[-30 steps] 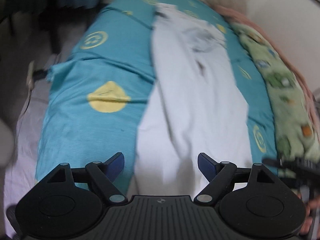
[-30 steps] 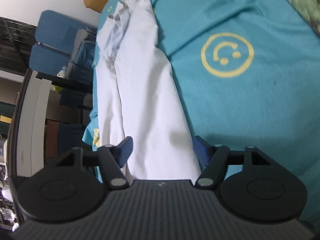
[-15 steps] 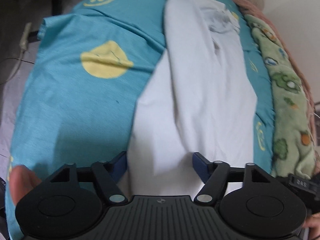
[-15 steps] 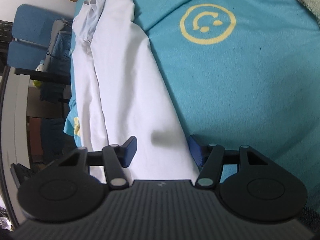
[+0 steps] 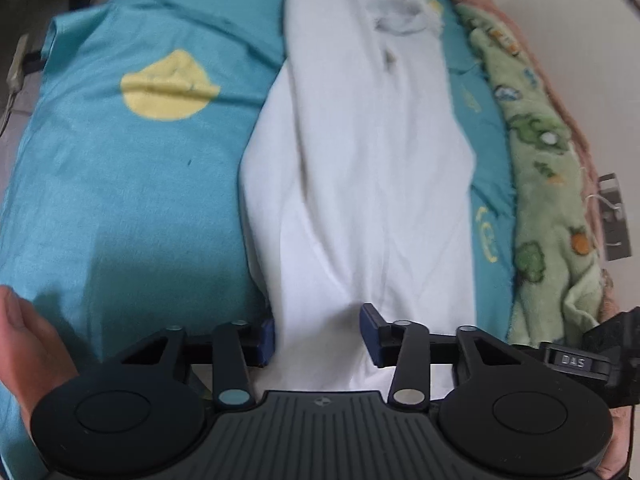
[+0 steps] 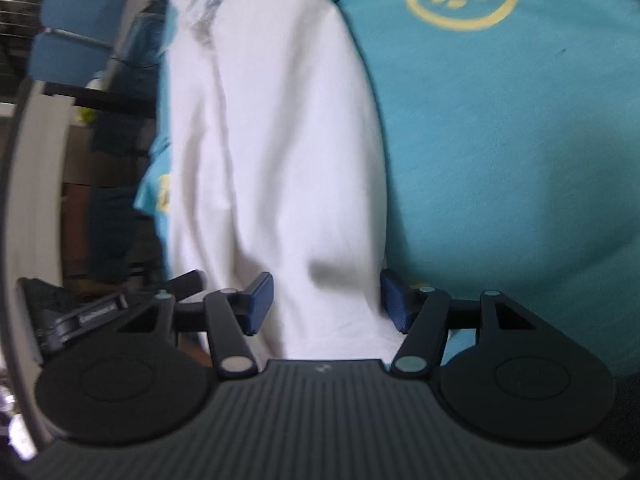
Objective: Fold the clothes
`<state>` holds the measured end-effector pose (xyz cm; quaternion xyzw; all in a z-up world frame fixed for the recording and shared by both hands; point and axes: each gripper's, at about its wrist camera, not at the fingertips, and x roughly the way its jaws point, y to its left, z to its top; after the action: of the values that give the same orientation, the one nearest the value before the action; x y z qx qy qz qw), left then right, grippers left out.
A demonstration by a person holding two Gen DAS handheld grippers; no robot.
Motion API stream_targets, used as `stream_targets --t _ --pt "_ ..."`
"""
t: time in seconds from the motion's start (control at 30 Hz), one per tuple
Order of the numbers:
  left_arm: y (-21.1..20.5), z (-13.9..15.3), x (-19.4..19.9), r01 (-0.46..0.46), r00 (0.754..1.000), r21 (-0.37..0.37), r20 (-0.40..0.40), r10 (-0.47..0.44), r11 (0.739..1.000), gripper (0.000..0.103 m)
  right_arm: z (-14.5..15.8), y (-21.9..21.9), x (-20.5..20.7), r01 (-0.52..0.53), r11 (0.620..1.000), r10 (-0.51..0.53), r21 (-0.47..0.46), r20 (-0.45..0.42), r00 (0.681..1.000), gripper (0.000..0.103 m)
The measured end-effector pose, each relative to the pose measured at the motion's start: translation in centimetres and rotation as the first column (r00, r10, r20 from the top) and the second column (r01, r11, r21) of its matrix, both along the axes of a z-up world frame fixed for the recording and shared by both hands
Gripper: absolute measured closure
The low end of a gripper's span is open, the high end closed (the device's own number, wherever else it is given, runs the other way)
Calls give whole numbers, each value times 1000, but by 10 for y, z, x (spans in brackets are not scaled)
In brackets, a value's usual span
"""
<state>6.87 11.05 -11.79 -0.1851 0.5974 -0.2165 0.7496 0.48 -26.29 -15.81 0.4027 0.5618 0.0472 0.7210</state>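
A long white garment lies lengthwise on a teal bed cover printed with yellow smileys. Its near end lies between the blue pads of my left gripper. Those jaws are closing, and the pads stand at the cloth's sides without a visible pinch. In the right wrist view the same white garment runs away from me. My right gripper is open and straddles the garment's near edge, and the cloth fills most of the gap between its pads.
A green patterned blanket lies along the bed's right side against a pale wall. A person's hand shows at the lower left. Blue chairs and dark furniture stand beyond the bed's left edge.
The left jaws have narrowed around the garment's near end, and that view has tipped down toward the cloth. The right gripper has edged closer over the garment with the same jaw gap.
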Motion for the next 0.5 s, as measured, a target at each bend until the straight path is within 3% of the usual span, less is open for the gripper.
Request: stream_targets --t 0.1,0.23,0.33,0.4,0.47,0.5 --pt "5 3 -1 -47 999 16 26 47 999 61 1 -3 -3 13 1000 -13 20 7 1000 43" --pt "-1 -1 1 -50 999 132 9 49 990 37 4 11 -2 -51 996 51 -74 2 999 44" --pt "-3 -6 0 -6 1000 184 -22 10 983 36 5 24 -2 -113 985 114 -130 -4 994 43" --pt "-10 -6 -3 65 998 162 -34 -61 985 44 5 30 -2 -157 982 157 -106 -8 988 42" --pt "-19 -5 -8 130 991 173 -39 -125 976 76 5 33 0 -192 979 193 -60 -3 981 43" --pt "-22 -4 -10 155 988 181 -37 -151 971 77 5 37 1 -218 975 218 -49 -9 976 49"
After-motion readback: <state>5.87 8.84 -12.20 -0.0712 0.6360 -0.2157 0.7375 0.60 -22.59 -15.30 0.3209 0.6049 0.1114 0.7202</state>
